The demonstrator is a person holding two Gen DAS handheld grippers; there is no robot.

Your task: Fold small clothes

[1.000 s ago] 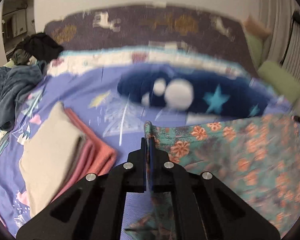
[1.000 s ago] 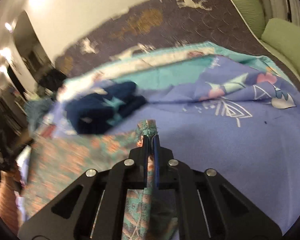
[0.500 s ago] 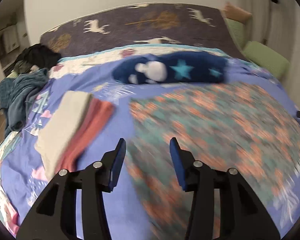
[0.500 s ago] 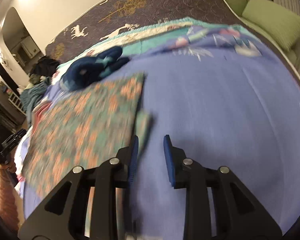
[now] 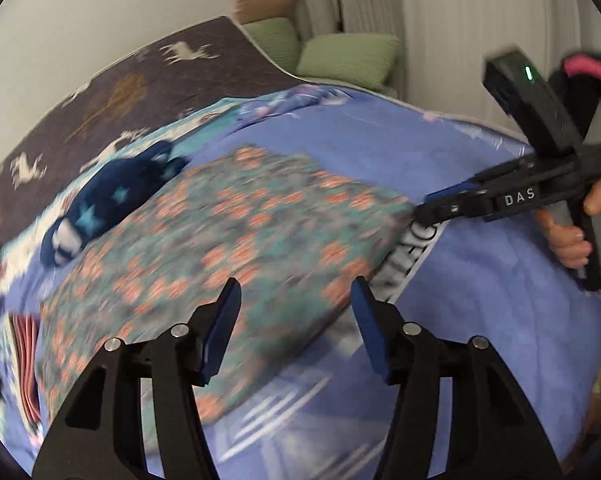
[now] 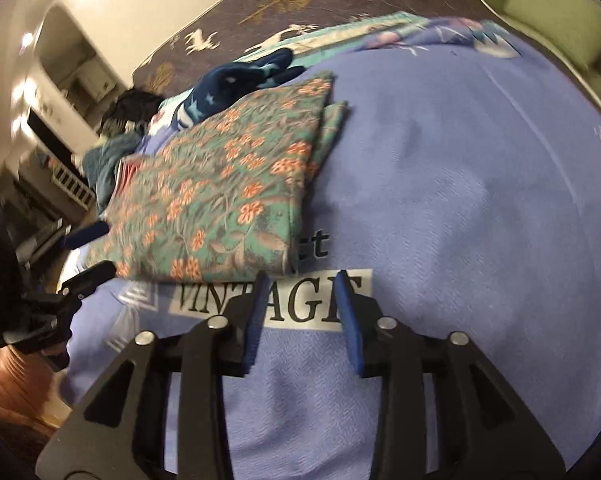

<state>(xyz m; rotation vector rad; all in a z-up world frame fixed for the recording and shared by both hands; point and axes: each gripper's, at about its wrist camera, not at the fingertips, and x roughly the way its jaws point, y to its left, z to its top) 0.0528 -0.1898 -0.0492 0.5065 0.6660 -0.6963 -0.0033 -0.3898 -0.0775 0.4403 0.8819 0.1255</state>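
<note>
We see the floral cloth (image 6: 220, 184) lying folded flat on the bed (image 6: 460, 200), on its purple cover, with a second layer peeking out along its right edge in the right wrist view. Its near edge partly covers a printed white label (image 6: 272, 300) that reads "VINTAGE" on the cover.

Our left gripper (image 5: 296, 320) hangs above the near edge of the cloth with its jaws apart; they have just been opening, and nothing is between them. The blue pads (image 5: 224, 320) touch no fabric. In the right wrist view the same gripper (image 6: 88, 252) shows at the cloth's left corner, blurred.

Our right gripper (image 6: 300, 312) stands just short of the cloth's near edge, over the label. Its jaws have just been opening too, to a moderate gap, and they hold nothing; only the cover shows between the pads. In the left wrist view this gripper (image 5: 428, 210) points at the right corner of the cloth, and a hand (image 5: 572, 236) grips its handle.

Toward the far edge of the bed a navy garment (image 6: 240, 84) with stars lies against the cloth's far corner. A folded pink piece (image 5: 26, 364) shows at the left edge, beside the cloth. Green cushions (image 5: 340, 60) sit beyond the far right corner of the bed.
</note>
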